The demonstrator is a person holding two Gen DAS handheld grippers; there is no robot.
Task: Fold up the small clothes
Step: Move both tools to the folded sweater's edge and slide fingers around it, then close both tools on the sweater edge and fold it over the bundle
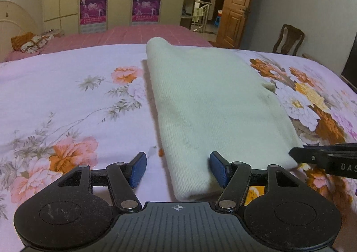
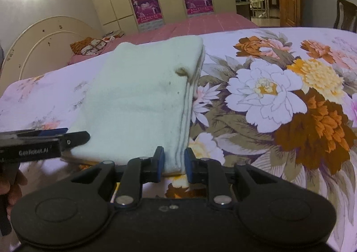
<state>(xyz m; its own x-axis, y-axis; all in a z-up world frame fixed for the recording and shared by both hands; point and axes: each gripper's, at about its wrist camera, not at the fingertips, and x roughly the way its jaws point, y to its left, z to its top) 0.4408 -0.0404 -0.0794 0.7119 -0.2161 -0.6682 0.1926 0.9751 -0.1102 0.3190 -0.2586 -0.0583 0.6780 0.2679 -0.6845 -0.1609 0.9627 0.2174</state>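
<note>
Right gripper (image 2: pixel 174 161) jaws clench the folded garment's (image 1: pixel 214 104) near corner; left gripper (image 1: pixel 177 168) jaws released.

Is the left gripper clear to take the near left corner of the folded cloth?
Probably yes. The left gripper is open with that corner of the cloth between its pads, and nothing blocks it. The right gripper is at the other near corner.

A pale cream knitted garment (image 1: pixel 212 104) lies flat on the flowered bedsheet (image 1: pixel 67 100), folded into a long rectangle of several layers, its stacked edges showing on one side.
</note>
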